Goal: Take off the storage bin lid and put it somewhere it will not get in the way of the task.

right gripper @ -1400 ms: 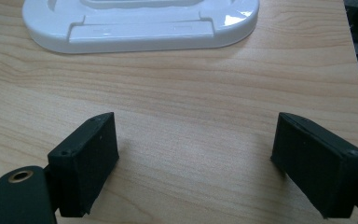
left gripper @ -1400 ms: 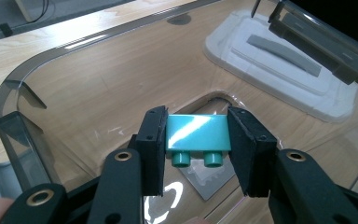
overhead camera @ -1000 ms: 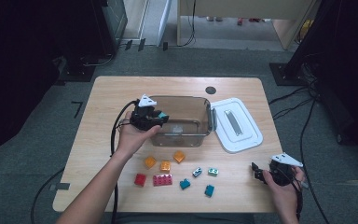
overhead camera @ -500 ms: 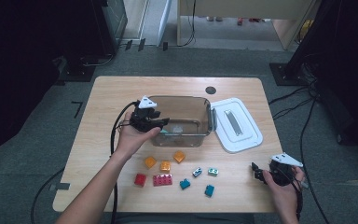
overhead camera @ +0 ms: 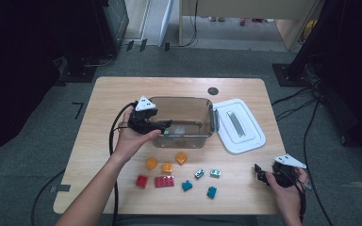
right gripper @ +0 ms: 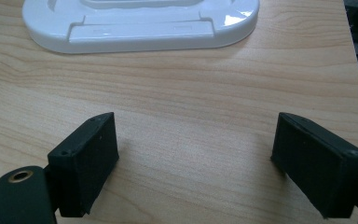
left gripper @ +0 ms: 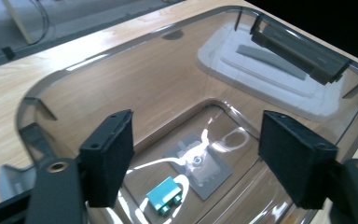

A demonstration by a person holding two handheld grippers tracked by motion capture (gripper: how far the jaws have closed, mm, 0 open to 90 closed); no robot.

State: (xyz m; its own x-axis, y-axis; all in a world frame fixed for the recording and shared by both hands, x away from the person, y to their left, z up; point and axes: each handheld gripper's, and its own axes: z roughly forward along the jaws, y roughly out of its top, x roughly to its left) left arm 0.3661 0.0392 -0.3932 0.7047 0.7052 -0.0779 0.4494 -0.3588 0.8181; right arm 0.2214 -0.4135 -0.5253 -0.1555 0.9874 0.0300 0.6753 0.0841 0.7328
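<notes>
My left gripper (overhead camera: 164, 125) reaches over the left rim of a clear plastic container (overhead camera: 202, 100). Its jaws have just been opening and now stand open with nothing between them (left gripper: 198, 140). Below them a small teal brick (left gripper: 165, 196) lies on the container's floor (left gripper: 121, 51), and from above it shows by the front wall (overhead camera: 166, 133). My right gripper (overhead camera: 260, 173) rests low at the table's front right corner. It is open over bare wood (right gripper: 196, 140).
A white lid (overhead camera: 239, 126) lies right of the container, ahead of my right gripper (right gripper: 140, 23). Several loose bricks lie in front of the container: orange (overhead camera: 167, 167), red (overhead camera: 164, 181), teal (overhead camera: 186, 185) and a pale one (overhead camera: 215, 173). The table's front edge is close behind them.
The left gripper stays at the container's left rim with its jaws now apart, and the teal brick lies on the container's floor. The right hand has not moved.
</notes>
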